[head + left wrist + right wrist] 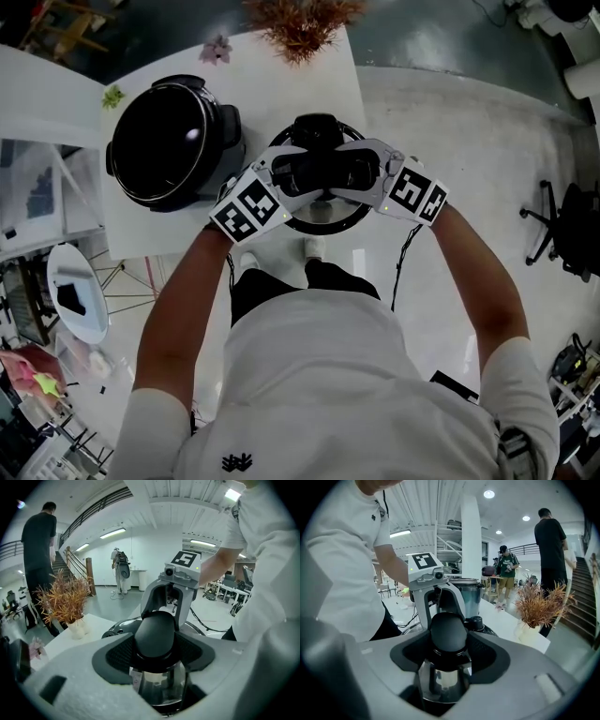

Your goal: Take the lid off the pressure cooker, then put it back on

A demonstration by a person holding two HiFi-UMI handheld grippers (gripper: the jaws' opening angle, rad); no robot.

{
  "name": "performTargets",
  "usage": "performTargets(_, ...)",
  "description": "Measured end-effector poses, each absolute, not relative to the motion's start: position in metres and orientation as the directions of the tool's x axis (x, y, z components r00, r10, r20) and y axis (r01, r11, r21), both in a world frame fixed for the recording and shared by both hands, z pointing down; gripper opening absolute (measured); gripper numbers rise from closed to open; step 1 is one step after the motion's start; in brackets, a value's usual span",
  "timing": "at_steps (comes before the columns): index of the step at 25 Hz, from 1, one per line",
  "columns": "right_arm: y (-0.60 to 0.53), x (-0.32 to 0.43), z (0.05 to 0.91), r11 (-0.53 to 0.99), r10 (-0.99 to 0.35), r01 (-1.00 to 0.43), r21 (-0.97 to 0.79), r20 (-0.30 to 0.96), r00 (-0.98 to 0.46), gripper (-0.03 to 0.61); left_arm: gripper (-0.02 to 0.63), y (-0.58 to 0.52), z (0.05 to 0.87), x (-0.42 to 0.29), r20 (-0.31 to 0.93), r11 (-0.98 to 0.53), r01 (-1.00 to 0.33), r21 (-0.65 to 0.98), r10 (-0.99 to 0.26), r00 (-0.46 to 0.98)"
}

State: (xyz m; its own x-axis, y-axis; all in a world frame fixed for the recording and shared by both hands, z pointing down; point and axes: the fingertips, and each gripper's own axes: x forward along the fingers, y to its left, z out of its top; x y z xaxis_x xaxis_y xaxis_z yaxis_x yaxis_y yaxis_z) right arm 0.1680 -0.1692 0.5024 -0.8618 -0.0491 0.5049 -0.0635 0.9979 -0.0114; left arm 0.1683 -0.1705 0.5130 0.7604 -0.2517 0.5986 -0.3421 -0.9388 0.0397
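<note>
Holding the lid (323,221) just right of the open pot (169,141) on the table (281,84), left gripper (300,174) and right gripper (351,174) pinch its knob (154,634) from opposite sides, the left one nearer the pot.

The left gripper (305,174) and right gripper (345,174) clasp the lid (328,221) by its knob beside the open pressure cooker (169,141).

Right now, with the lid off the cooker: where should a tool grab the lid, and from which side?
The black knob at the lid's centre, from the side, jaws either side. It stands proud on a shiny stem, so jaws can close round it. Left tool and right tool clamp it so, from opposite sides.
</note>
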Motion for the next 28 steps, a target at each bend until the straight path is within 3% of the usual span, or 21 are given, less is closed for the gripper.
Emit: performTargets(28, -0.178, 0.178, 0.567, 0.994, -0.098, -0.103, 0.022, 0.534, -0.839, 0.265, 0.276, -0.178, 0.58, 0.176, 0.675, -0.947, -0.32, -0.005, -0.24, 0.698)
